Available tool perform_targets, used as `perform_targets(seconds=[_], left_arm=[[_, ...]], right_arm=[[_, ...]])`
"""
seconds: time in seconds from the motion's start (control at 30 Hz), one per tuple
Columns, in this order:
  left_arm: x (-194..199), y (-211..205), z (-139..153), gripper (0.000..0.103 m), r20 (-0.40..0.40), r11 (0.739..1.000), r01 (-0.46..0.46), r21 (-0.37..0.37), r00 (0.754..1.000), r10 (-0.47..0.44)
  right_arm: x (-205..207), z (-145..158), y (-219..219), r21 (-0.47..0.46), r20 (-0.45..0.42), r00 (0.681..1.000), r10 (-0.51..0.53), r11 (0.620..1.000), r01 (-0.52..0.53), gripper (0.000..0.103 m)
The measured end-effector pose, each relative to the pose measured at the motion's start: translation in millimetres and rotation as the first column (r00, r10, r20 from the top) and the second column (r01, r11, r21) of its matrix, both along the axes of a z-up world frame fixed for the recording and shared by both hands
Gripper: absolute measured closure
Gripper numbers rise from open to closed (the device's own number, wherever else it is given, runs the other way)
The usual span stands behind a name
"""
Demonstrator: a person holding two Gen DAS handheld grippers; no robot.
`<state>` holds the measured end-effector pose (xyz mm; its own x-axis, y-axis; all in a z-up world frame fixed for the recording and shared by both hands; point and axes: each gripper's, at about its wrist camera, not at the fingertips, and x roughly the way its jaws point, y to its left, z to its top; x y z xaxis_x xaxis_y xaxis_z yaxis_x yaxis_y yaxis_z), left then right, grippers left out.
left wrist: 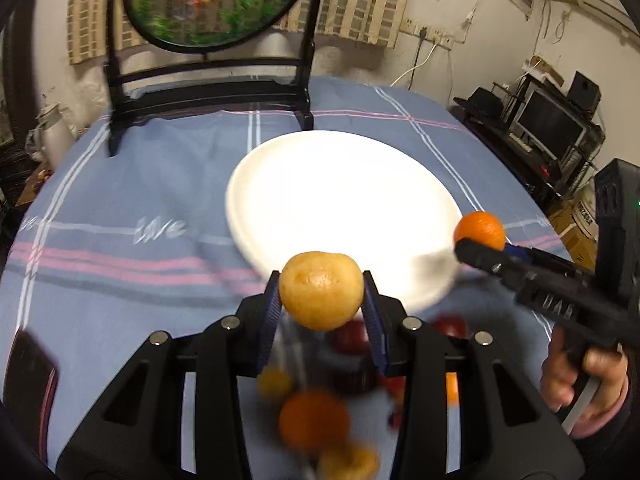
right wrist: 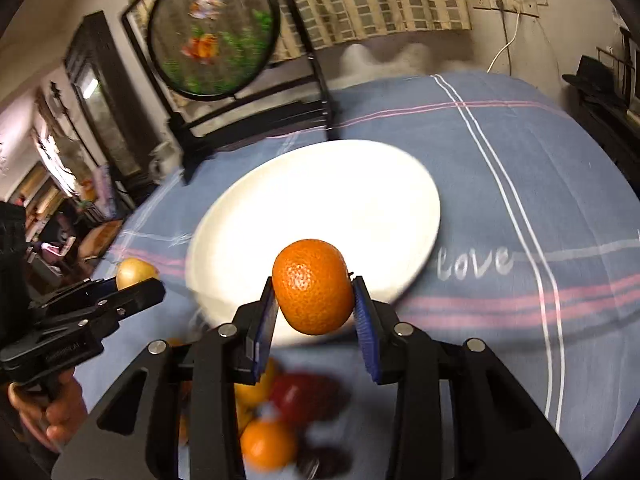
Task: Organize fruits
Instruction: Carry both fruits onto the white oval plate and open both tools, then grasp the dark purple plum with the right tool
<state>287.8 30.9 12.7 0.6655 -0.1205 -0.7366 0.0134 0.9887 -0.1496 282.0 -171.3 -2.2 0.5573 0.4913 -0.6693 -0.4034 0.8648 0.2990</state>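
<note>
My left gripper [left wrist: 322, 300] is shut on a yellow-tan round fruit [left wrist: 321, 290] and holds it in the air above the near rim of a large white plate [left wrist: 304, 176]. My right gripper [right wrist: 314, 300] is shut on an orange mandarin [right wrist: 313, 286], also held above the plate's near edge [right wrist: 248, 208]. In the left wrist view the right gripper [left wrist: 480, 246] with its mandarin [left wrist: 479, 230] is at the plate's right rim. In the right wrist view the left gripper [right wrist: 134, 282] with the yellow fruit [right wrist: 134, 272] is at the left. The plate is bare.
Several loose fruits, orange, yellow and dark red [left wrist: 314, 420] [right wrist: 308, 396], lie blurred on the blue striped tablecloth [left wrist: 120, 184] below the grippers. A round painted screen on a black stand [left wrist: 208, 92] stands at the table's far side. A dark object [left wrist: 28, 372] lies at the left edge.
</note>
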Motion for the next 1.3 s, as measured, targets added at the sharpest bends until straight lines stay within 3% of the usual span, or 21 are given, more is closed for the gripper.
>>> perform_targets(seconds=[0.1, 0.27, 0.33, 0.4, 0.47, 0.53, 0.67, 0.77, 0.87, 1.0, 1.1, 1.3], left_arm=[[38, -8, -15, 0.064, -0.051, 1.0, -0.01, 0.025, 0.999, 0.011], [59, -8, -31, 0.062, -0.09, 0.999, -0.019, 0.03, 0.996, 0.022], [63, -9, -35, 0.047, -0.093, 0.998, -0.029, 0.058, 0.995, 0.034], [60, -9, -32, 0.023, -0.06, 0.995, -0.052, 0.083, 0.997, 0.057], [53, -8, -25, 0.017, -0.026, 0.993, -0.063, 0.101, 0.997, 0.066], [39, -6, -15, 0.013, -0.002, 0.995, -0.054, 0.084, 0.999, 0.054], [-3, 2, 6, 0.004, 0.109, 0.996, -0.072, 0.048, 0.992, 0.067], [-36, 6, 9, 0.003, 0.166, 0.995, -0.085, 0.055, 0.983, 0.075], [-61, 10, 6, 0.002, 0.136, 0.994, -0.103, 0.046, 0.986, 0.096], [-92, 14, -2, 0.002, 0.13, 0.997, -0.08, -0.004, 0.988, 0.08], [-109, 17, -13, 0.002, 0.111, 0.993, -0.121, 0.012, 0.987, 0.119], [-144, 14, -27, 0.002, 0.073, 0.996, -0.08, 0.029, 0.994, 0.077]], right_arm=[[28, -13, 13, -0.035, -0.012, 1.0, -0.004, 0.999, 0.003, 0.066], [44, -24, 23, -0.069, -0.051, 0.998, 0.022, 0.997, -0.026, 0.065], [45, -28, 24, -0.085, -0.059, 0.998, 0.032, 0.996, -0.037, 0.064], [42, -27, 27, -0.098, -0.044, 0.998, 0.041, 0.994, -0.045, 0.06], [38, -25, 27, -0.097, -0.046, 0.998, 0.045, 0.994, -0.049, 0.057], [31, -18, 24, -0.086, -0.045, 0.998, 0.043, 0.995, -0.047, 0.045], [4, 7, 9, -0.069, 0.062, 0.998, -0.029, 0.997, 0.033, 0.042], [-18, 19, 3, -0.105, 0.149, 0.987, -0.061, 0.991, 0.077, 0.042], [-43, 20, -7, -0.094, 0.211, 0.975, -0.068, 0.992, 0.089, 0.041], [-55, 14, -15, -0.108, 0.16, 0.987, -0.029, 0.993, 0.047, 0.041], [-64, 3, -18, -0.151, 0.105, 0.994, -0.018, 0.988, 0.034, 0.041], [-96, -9, -22, -0.192, 0.138, 0.99, -0.011, 0.981, 0.037, 0.041]])
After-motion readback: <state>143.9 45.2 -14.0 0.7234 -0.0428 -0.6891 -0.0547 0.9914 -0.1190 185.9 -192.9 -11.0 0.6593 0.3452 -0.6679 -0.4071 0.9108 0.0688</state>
